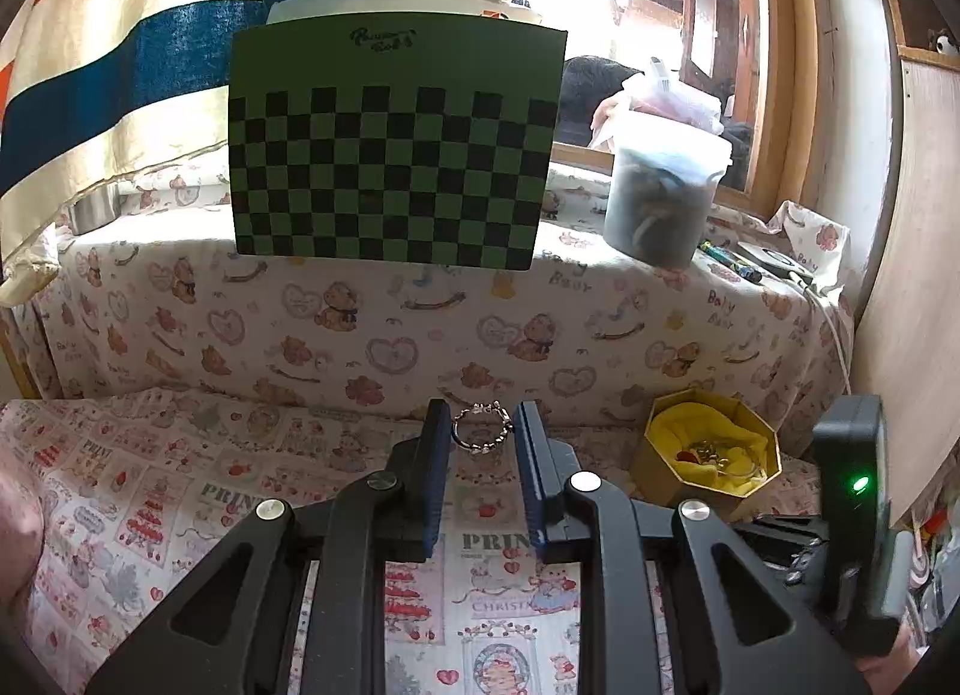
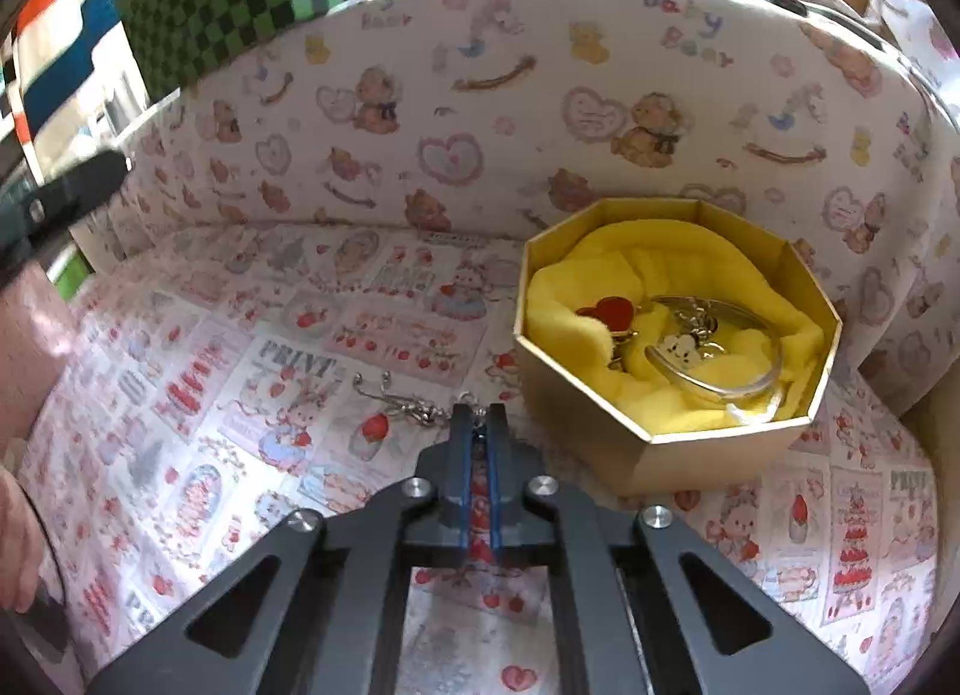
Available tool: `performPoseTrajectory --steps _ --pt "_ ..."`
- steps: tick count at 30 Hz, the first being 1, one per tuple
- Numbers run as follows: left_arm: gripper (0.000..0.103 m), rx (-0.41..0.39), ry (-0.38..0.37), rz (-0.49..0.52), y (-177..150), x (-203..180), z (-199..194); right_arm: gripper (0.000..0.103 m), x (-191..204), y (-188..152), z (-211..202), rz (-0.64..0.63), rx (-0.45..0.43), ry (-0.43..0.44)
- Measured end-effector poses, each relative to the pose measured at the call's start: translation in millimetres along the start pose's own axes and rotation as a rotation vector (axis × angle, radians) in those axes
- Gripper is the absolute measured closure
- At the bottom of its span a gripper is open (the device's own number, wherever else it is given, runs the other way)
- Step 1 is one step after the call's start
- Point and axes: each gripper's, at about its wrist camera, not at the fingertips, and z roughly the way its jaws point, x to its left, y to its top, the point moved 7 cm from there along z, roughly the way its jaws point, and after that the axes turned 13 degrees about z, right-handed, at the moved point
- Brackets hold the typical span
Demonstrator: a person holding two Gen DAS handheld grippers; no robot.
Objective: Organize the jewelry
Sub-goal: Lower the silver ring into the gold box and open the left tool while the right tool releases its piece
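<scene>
In the left wrist view the left gripper (image 1: 480, 425) stands spread, its two blue-padded fingers (image 1: 435, 455) parted with a silver ring (image 1: 482, 430) between the tips — the band lies near the 12 o'clock end of the gap, close against the left pad, though whether metal and pad actually touch cannot be told. The ring appears to lie on the printed cloth (image 1: 180, 485) rather than being pinched. At about 3 o'clock from those tips sits the octagonal gold box (image 1: 711, 464), lined in yellow fabric, with trinkets inside. In the right wrist view the right gripper (image 2: 479, 425) is nearly closed, its fingers drawn to a narrow slit, and a silver chain (image 2: 399, 398) runs from 10 o'clock into the tips; a bit of it seems caught between the pads, so the grip looks clenched on the chain. The same box (image 2: 660, 455) lies at 2 o'clock from these tips, just beside them, holding a red heart charm (image 2: 609, 312), a small bear charm (image 2: 681, 352) and a clear bangle (image 2: 744, 383).
</scene>
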Motion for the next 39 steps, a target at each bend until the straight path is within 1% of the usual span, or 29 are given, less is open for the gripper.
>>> performPoseTrajectory --steps 3,7,11,13,16,18,20,21,25,29,32,34,36,38,39 --pt "0.082 0.000 0.010 0.016 -3 -1 -1 0.100 -3 8 -17 0.019 -0.061 0.050" --pt "0.082 0.010 -0.007 0.003 -4 -2 0 0.100 -1 24 -61 0.034 -0.197 0.178" --pt "0.082 0.006 0.001 0.018 -3 -5 -1 0.100 -3 33 -98 0.029 -0.318 0.246" --pt "0.082 0.001 -0.008 0.035 1 -11 -2 0.100 -8 38 -111 0.035 -0.374 0.252" --pt "0.082 0.007 -0.064 0.067 12 -31 3 0.100 -18 46 -130 0.070 -0.459 0.257" --pt "0.082 0.023 -0.138 0.110 19 -53 10 0.100 -26 51 -134 0.099 -0.483 0.267" --pt "0.082 0.027 -0.180 0.148 26 -72 18 0.100 -38 54 -133 0.138 -0.490 0.266" --pt "0.082 0.043 -0.203 0.162 28 -82 25 0.100 -45 54 -132 0.157 -0.490 0.263" --pt "0.082 0.097 -0.307 0.135 31 -110 51 0.100 -60 62 -128 0.218 -0.492 0.280" --pt "0.082 0.111 -0.345 0.114 26 -121 69 0.099 -67 66 -125 0.221 -0.495 0.260" --pt "0.082 0.140 -0.383 0.106 22 -129 80 0.100 -69 69 -120 0.232 -0.488 0.257" --pt "0.082 0.148 -0.398 0.115 22 -133 83 0.100 -71 71 -119 0.245 -0.490 0.256" --pt "0.082 0.145 -0.409 0.137 23 -138 84 0.099 -72 71 -124 0.256 -0.498 0.289" --pt "0.082 0.152 -0.425 0.155 24 -143 85 0.099 -72 72 -126 0.256 -0.504 0.278" --pt "0.082 0.155 -0.418 0.156 24 -143 85 0.099 -73 72 -126 0.261 -0.506 0.270"
